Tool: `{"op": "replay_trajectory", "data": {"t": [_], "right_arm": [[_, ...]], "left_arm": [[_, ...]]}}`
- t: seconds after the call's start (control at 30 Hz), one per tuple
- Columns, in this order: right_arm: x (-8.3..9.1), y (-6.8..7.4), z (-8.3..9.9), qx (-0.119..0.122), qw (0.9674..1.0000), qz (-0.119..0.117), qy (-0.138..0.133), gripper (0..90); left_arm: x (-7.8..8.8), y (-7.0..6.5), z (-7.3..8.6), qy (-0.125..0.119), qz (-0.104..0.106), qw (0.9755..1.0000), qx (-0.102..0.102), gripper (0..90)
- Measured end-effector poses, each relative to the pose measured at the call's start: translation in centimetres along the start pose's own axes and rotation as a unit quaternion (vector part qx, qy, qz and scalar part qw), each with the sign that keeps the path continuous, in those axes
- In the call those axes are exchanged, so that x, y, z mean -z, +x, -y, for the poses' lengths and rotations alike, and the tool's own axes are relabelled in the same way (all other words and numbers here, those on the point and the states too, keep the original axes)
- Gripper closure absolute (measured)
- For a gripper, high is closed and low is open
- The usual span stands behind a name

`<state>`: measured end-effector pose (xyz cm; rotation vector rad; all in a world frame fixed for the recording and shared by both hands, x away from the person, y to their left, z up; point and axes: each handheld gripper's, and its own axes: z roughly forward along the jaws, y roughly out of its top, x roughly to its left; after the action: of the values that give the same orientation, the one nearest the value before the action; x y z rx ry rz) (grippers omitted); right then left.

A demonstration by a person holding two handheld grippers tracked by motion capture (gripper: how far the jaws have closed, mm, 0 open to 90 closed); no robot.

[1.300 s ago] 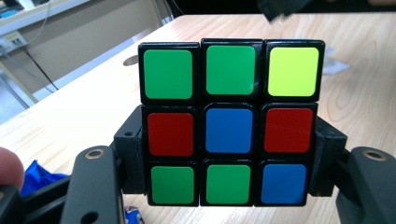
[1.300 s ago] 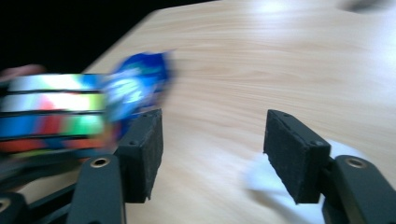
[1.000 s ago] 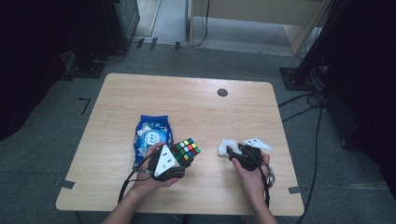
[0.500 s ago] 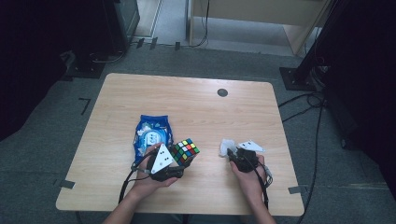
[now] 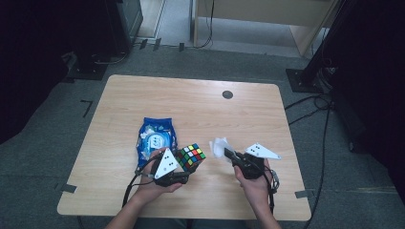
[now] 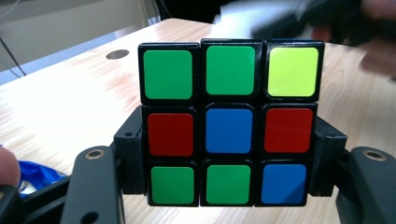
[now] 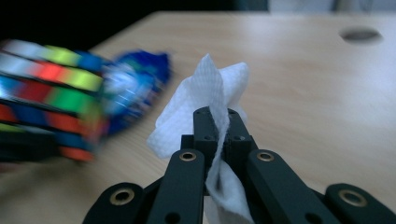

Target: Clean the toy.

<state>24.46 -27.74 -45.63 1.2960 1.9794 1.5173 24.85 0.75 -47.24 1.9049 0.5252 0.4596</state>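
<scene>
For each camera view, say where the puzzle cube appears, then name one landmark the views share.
High view: the puzzle cube sits low, left of centre, clamped in the left gripper.
Left gripper view: it is central, close up, between the fingers.
Right gripper view: it is blurred at the left edge.
Shared landmark: the round hole in the tabletop.

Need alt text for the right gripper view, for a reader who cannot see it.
The right gripper, jaws shut, pinches a crumpled white wipe above a wooden table. To the left, blurred, are a colourful puzzle cube and a blue packet.
</scene>
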Motion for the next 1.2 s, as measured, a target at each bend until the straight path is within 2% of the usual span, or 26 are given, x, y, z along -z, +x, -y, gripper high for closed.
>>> {"op": "replay_trajectory", "data": {"t": [0.1, 0.17, 0.27, 0.33, 0.43, 0.53, 0.67, 0.77, 0.83, 0.9, 0.97, 1.03, 1.1, 1.17, 1.2], "right_arm": [[1.0, 2.6, -1.4, 0.023, 0.998, -0.047, -0.037, 88.0], [1.3, 4.0, -1.9, 0.025, 0.9956, -0.074, -0.053, 88.0], [1.2, 5.4, -2.1, 0.022, 0.9924, -0.108, -0.054, 87.9], [0.9, 6.0, -1.9, 0.025, 0.9915, -0.118, -0.049, 87.8], [0.2, 6.1, -1.4, 0.021, 0.9919, -0.119, -0.038, 87.8], [-0.1, 5.5, -1.1, 0.01, 0.9924, -0.117, -0.037, 87.7], [-0.3, 4.3, -1.0, 0.005, 0.9962, -0.079, -0.037, 87.7], [-0.4, 3.8, -0.7, 0.005, 0.9983, -0.052, -0.024, 87.7], [-0.3, 4.1, -0.5, 0.013, 0.9983, -0.052, -0.023, 87.7], [-0.1, 5.0, -0.7, 0.034, 0.9985, -0.034, -0.028, 87.6], [0.3, 5.6, -1.0, 0.037, 0.9968, -0.059, -0.038, 87.7], [0.4, 6.5, -1.3, 0.05, 0.9954, -0.073, -0.037, 87.7], [0.4, 7.2, -1.4, 0.053, 0.9934, -0.093, -0.042, 87.6], [0.4, 7.7, -1.4, 0.061, 0.9923, -0.098, -0.045, 87.6], [0.3, 7.6, -1.4, 0.061, 0.9925, -0.094, -0.049, 87.6]], "left_arm": [[-0.1, -0.4, -0.1, -0.002, 0.007, 1.0, -0.001, 33.6], [-0.2, -0.8, -0.2, -0.003, 0.013, 0.9999, -0.005, 33.6], [-0.3, -1.3, -0.3, -0.004, 0.021, 0.9997, -0.01, 33.6], [-0.3, -1.6, -0.4, -0.007, 0.026, 0.9996, -0.011, 33.6], [-0.2, -2.1, -0.6, -0.009, 0.038, 0.999, -0.021, 33.6], [0.0, -2.3, -0.6, -0.009, 0.038, 0.9988, -0.029, 33.6], [0.4, -1.9, -0.8, -0.014, 0.032, 0.999, -0.028, 33.6], [0.6, -1.3, -0.9, -0.021, 0.029, 0.9993, -0.012, 33.6], [0.5, -1.1, -0.9, -0.016, 0.025, 0.9995, -0.012, 33.6], [0.3, -1.2, -0.8, -0.01, 0.024, 0.9996, -0.013, 33.6], [0.0, -1.4, -0.7, -0.001, 0.017, 0.9997, -0.018, 33.6], [-0.2, -1.8, -0.7, 0.002, 0.027, 0.9994, -0.02, 33.6], [-0.4, -2.3, -0.7, 0.002, 0.034, 0.9991, -0.026, 33.6], [-0.4, -2.7, -0.7, 0.001, 0.039, 0.9988, -0.029, 33.6], [-0.4, -2.8, -0.8, -0.002, 0.041, 0.9987, -0.031, 33.6]]}}
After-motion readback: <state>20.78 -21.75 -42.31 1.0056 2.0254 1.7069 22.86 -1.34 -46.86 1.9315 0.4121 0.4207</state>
